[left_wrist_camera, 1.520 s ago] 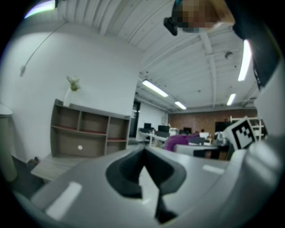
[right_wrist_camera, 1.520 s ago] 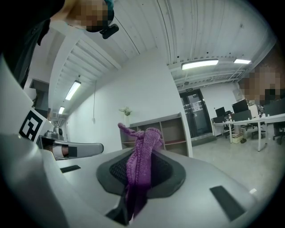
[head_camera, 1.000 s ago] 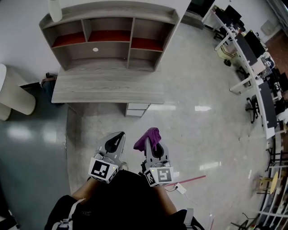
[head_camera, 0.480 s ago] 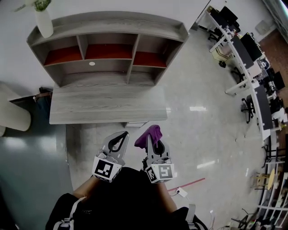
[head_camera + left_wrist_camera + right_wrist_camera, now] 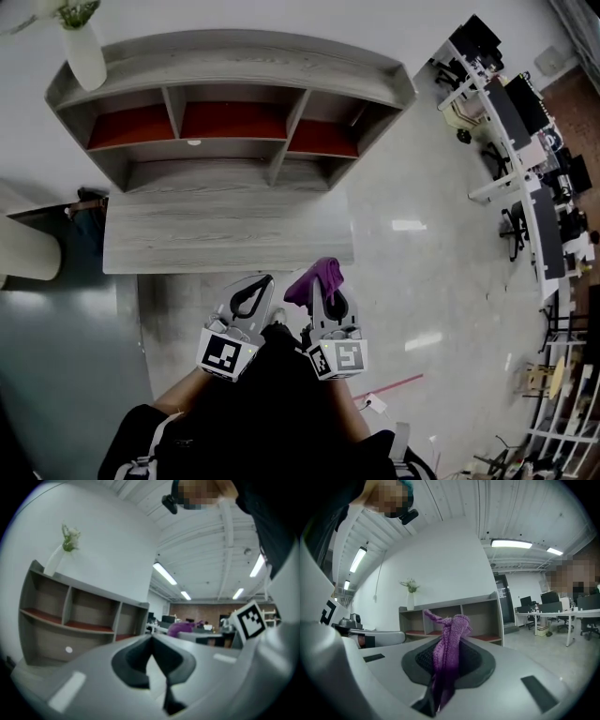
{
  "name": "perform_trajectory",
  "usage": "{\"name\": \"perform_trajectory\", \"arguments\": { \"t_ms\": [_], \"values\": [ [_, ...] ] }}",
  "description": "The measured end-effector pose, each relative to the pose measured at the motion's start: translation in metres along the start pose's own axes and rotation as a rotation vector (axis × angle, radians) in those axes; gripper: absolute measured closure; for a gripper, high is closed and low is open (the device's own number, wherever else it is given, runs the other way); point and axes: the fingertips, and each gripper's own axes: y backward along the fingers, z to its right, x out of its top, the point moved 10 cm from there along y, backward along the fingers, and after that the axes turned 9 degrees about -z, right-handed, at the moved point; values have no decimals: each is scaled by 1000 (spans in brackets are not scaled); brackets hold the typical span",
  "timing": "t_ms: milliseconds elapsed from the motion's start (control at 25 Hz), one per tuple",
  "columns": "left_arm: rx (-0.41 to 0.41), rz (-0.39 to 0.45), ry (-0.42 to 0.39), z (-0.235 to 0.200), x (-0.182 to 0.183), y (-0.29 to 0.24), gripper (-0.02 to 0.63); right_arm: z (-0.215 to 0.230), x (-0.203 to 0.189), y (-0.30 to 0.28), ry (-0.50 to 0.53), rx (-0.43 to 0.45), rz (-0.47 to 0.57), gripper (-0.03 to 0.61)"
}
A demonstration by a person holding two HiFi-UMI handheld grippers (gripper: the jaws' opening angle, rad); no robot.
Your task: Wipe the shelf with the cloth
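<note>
A grey wooden shelf unit (image 5: pixel 234 94) with red-lined compartments stands on a grey desk (image 5: pixel 225 234) against the white wall. It also shows in the left gripper view as the shelf (image 5: pixel 75 616) and in the right gripper view as the shelf (image 5: pixel 454 616). My right gripper (image 5: pixel 319 289) is shut on a purple knitted cloth (image 5: pixel 315 277), which sticks up between the jaws as the cloth (image 5: pixel 447 648). My left gripper (image 5: pixel 253 291) is shut with nothing in it (image 5: pixel 152 641). Both grippers hang over the floor just short of the desk's front edge.
A white vase with a plant (image 5: pixel 82 47) stands on the shelf's top left corner. A small white disc (image 5: pixel 194 142) lies in the lower shelf bay. Office desks and chairs (image 5: pixel 525 122) line the right side. A red-handled stick (image 5: pixel 394 382) lies on the floor.
The view has moved forward: the shelf and desk appear larger and closer, and the vase has come into sight. Both grippers kept their hold and spacing.
</note>
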Motion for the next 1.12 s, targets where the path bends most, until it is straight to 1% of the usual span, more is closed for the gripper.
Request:
{"name": "perform_trajectory", "arguments": {
  "t_ms": [120,280,400,600,720,800,920,1040,1120],
  "values": [
    [25,-9,-3,-12,1,-10,609,7,8,-13,15,8,6,528],
    [63,-3,5,-20,3,-32,609,29,12,-33,32,26,10,529],
    [90,-27,6,-23,4,-51,609,49,16,-49,28,47,15,529],
    [128,-30,3,-29,17,-100,609,89,27,-82,31,99,27,528],
    [150,-30,26,-26,23,-131,609,119,32,-98,33,125,23,529],
    [168,-16,35,-23,32,-149,609,140,36,-108,32,131,23,529],
    [200,-7,26,-24,42,-172,609,168,42,-126,21,130,26,529],
    [226,-19,12,-24,45,-188,609,187,44,-137,11,126,17,528],
    [227,-33,3,-27,46,-198,609,194,45,-145,4,125,10,528]
  ]
}}
